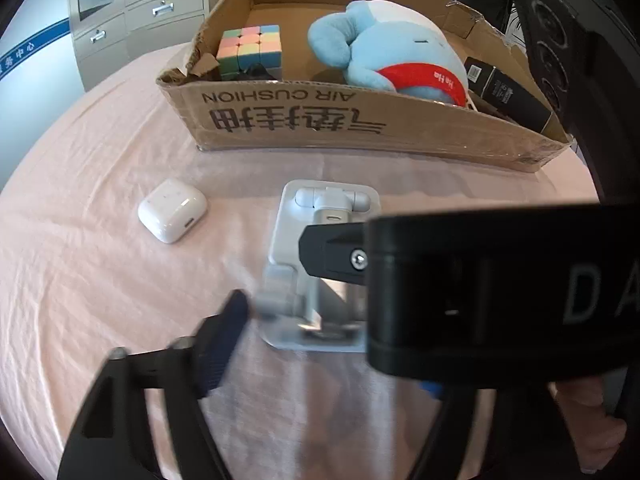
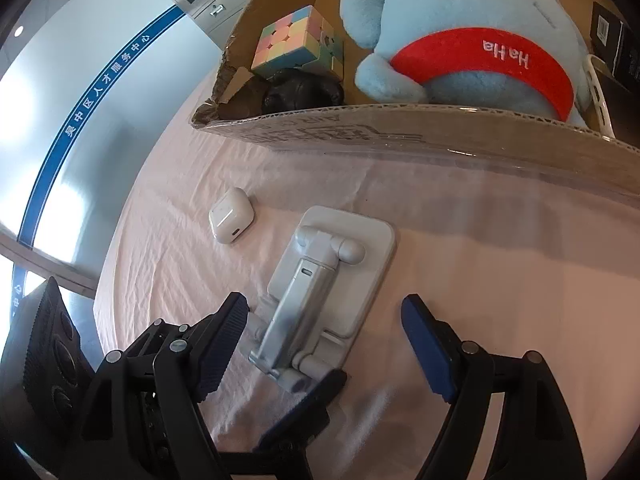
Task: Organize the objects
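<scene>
Two hand-held grippers are at the near side of the desk (image 1: 100, 280), which is covered by a creased pink cloth.

1. The right hand-held gripper (image 2: 324, 328) has its jaws apart and straddles the near end of the white phone stand (image 2: 320, 280). Its left pad (image 2: 234, 320) is just beside the stand's hinge. I cannot tell if they touch. Its right pad (image 2: 424, 344) stands apart from the stand, with bare cloth between.
2. On the left hand-held gripper (image 1: 320, 340), only one pad (image 1: 230, 328) shows, close to the stand's near left corner. The right tool's black body hides the other, so I cannot tell how its jaws stand.
3. The phone stand lies folded flat on the cloth, its far edge short of the cardboard box (image 1: 360, 128) with a strip of cloth between them.
4. The white earbud case (image 1: 173, 216) rests to the left of the stand, apart from it and from the box, with bare cloth on all sides.
5. The box is open-topped and its near left corner is torn. Inside are a pastel puzzle cube (image 1: 250, 50) at the left, a blue plush toy (image 1: 380, 48) in the middle and a black carton (image 1: 508, 92) against the right wall.
6. The desk's left edge curves away in the right wrist view. A grey cabinet (image 1: 120, 20) stands beyond it.
</scene>
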